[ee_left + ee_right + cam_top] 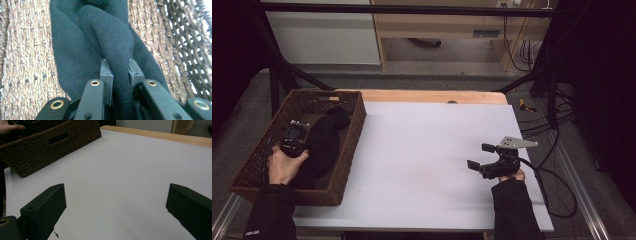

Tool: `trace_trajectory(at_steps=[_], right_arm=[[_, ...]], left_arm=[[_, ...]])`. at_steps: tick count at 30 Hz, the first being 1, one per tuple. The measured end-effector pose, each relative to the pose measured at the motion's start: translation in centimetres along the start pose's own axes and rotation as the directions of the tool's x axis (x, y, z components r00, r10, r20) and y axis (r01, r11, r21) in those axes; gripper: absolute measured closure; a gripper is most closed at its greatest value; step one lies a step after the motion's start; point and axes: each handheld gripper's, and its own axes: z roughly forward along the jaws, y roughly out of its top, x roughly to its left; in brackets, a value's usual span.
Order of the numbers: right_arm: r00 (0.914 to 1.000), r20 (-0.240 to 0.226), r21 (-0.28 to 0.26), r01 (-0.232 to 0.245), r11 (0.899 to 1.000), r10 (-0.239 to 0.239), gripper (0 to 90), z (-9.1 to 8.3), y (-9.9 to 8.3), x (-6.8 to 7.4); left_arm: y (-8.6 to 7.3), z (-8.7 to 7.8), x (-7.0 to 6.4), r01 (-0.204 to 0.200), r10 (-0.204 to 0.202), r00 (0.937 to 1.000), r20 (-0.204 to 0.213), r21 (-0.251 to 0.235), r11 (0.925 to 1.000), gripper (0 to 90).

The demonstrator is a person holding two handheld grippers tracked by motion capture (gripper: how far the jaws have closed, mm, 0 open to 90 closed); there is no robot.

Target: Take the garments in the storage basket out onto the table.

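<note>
A black cloth (pixel 323 142) lies lengthwise inside the brown wicker basket (pixel 349 145) at the table's left. My left gripper (pixel 298 136) is down in the basket, shut on a raised fold of that cloth (pixel 120 47), which runs between its jaws (pixel 119 67). My right gripper (pixel 480 156) hovers over the white table sheet at the right, open, with nothing between its jaws (pixel 116 202). It faces left toward the basket (pixel 50 147).
The white sheet (pixel 427 150) covers most of the wooden table (pixel 437 96). Cables (pixel 557 190) trail off the right edge. A black frame and metal rails border the table. A hand (pixel 10 128) shows by the basket's far rim.
</note>
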Motion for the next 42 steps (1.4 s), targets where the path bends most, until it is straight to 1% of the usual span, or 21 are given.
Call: trace_trajectory(at_steps=[3,7,12,16,19,21,23,25,29,31,33,35,37,42], right_arm=[[1.0,0.001,0.0,-0.001,1.0,0.001,3.3,0.0,0.0,0.0],[1.0,0.001,0.001,0.0,1.0,0.0,3.4,0.0,0.0,0.0],[1.0,0.002,0.004,-0.002,1.0,0.002,3.4,0.0,0.0,0.0],[1.0,0.003,0.001,0.0,1.0,0.0,3.4,0.0,0.0,0.0],[1.0,0.002,0.002,0.001,1.0,-0.001,3.4,0.0,0.0,0.0],[1.0,0.002,0.003,0.001,1.0,-0.001,3.4,0.0,0.0,0.0],[1.0,0.003,0.003,0.001,1.0,-0.001,3.4,0.0,0.0,0.0],[1.0,0.003,0.003,0.001,1.0,-0.001,3.4,0.0,0.0,0.0],[1.0,0.003,0.005,0.001,1.0,-0.001,3.4,0.0,0.0,0.0],[1.0,0.004,0.004,0.0,1.0,0.0,3.4,0.0,0.0,-0.1],[1.0,0.005,0.004,0.0,1.0,0.0,3.4,0.0,0.0,-0.1],[1.0,0.004,0.003,0.0,1.0,0.0,3.4,0.0,0.0,-0.1],[1.0,0.004,0.004,0.0,1.0,0.0,3.4,0.0,0.0,-0.1],[1.0,0.006,0.002,0.0,1.0,0.0,3.4,0.0,0.0,-0.1]], left_arm=[[0.0,-0.2,0.0,0.011,-0.011,0.9999,0.007,-0.01,0.9999,77.7],[0.0,-0.5,-0.1,0.016,-0.016,0.9998,0.012,-0.027,0.9995,77.7],[0.1,-1.1,-0.1,0.024,-0.023,0.9996,0.015,-0.066,0.9975,78.0],[0.0,-1.5,0.1,0.041,-0.038,0.9988,0.032,-0.095,0.9947,78.2],[-0.1,-1.8,0.2,0.057,-0.051,0.9974,0.05,-0.122,0.9909,78.2],[-0.1,-2.0,0.3,0.065,-0.056,0.9964,0.064,-0.134,0.9888,78.3],[-0.2,-2.0,0.3,0.068,-0.059,0.996,0.067,-0.139,0.988,78.3],[-0.2,-2.2,0.3,0.067,-0.056,0.9957,0.074,-0.149,0.9866,78.3],[-0.1,-2.7,0.1,0.069,-0.053,0.9943,0.093,-0.186,0.9802,78.2],[0.0,-3.0,0.0,0.06,-0.041,0.9942,0.099,-0.2,0.978,78.3],[0.0,-3.3,-0.3,0.044,-0.021,0.9944,0.104,-0.22,0.9746,78.3],[0.0,-3.4,-0.4,0.039,-0.015,0.9944,0.105,-0.225,0.9736,78.3],[0.0,-3.5,-0.3,0.042,-0.017,0.9936,0.112,-0.227,0.9729,78.4],[0.1,-3.9,-0.2,0.047,-0.016,0.9922,0.124,-0.246,0.9682,78.4]])
